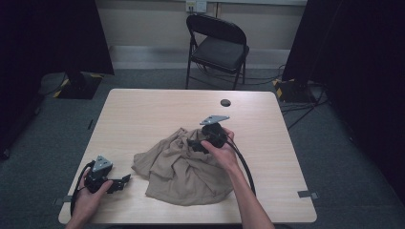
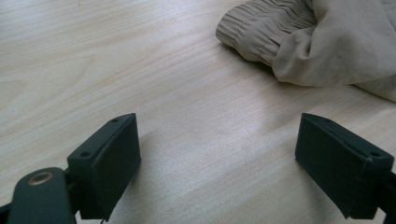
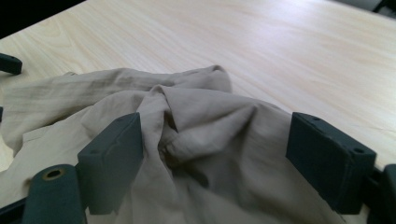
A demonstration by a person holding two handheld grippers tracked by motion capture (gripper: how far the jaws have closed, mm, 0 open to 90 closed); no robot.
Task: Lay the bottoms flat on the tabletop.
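A crumpled tan garment (image 1: 179, 164) lies in a heap on the wooden table (image 1: 143, 109). My right gripper (image 1: 195, 144) hovers over the heap's upper right part, open, its jaws wide apart on either side of a raised fold (image 3: 205, 121) without closing on it. My left gripper (image 1: 123, 182) rests low near the table's front left edge, open, with bare wood between its jaws. It points toward the garment's elastic-ribbed edge (image 2: 261, 32), which lies a short way ahead of it.
A black folding chair (image 1: 217, 47) stands behind the table. A round cable hole (image 1: 225, 102) sits near the far edge. Dark curtains and a stand base (image 1: 76, 86) flank the sides. Tape marks (image 1: 305, 194) sit at the front corners.
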